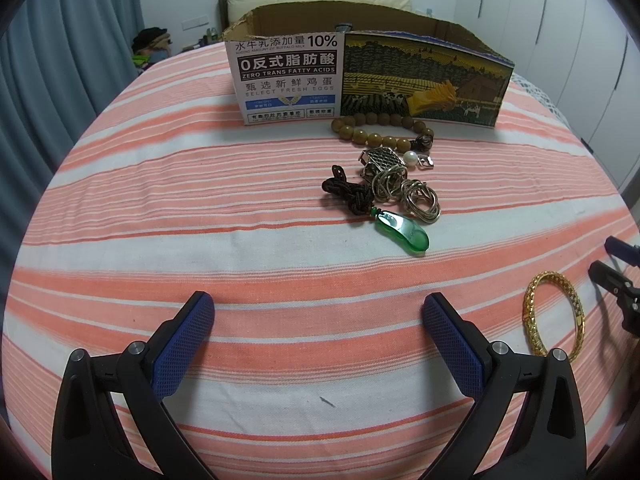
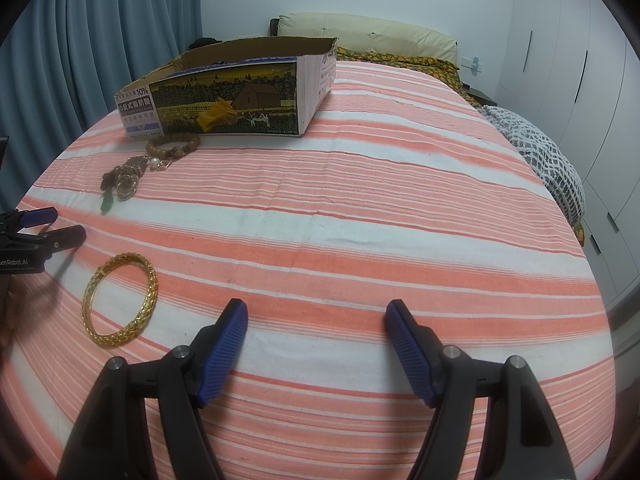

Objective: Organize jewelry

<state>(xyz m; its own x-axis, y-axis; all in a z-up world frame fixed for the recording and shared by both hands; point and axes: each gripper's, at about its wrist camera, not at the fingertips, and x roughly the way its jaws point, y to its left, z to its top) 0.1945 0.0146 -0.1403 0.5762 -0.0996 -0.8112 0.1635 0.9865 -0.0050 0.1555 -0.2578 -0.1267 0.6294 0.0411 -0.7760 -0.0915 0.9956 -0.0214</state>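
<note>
Both the left gripper and right gripper hang spread and empty — the gold bangle looks rigid, light and slick, best pinched across its band.

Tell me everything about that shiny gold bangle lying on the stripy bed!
The gold-coloured openwork metal bangle is a closed ring with a lacy, pierced pattern all around and a plain clasp section on one side. It looks like shiny metal. It lies flat on the orange-and-white striped bedsheet, apart from the jewellery pile near the cardboard box. Nothing grips it: it sits between the two grippers, beside the right gripper, whose jaws stand open and empty. Only the sheet touches it.
</note>
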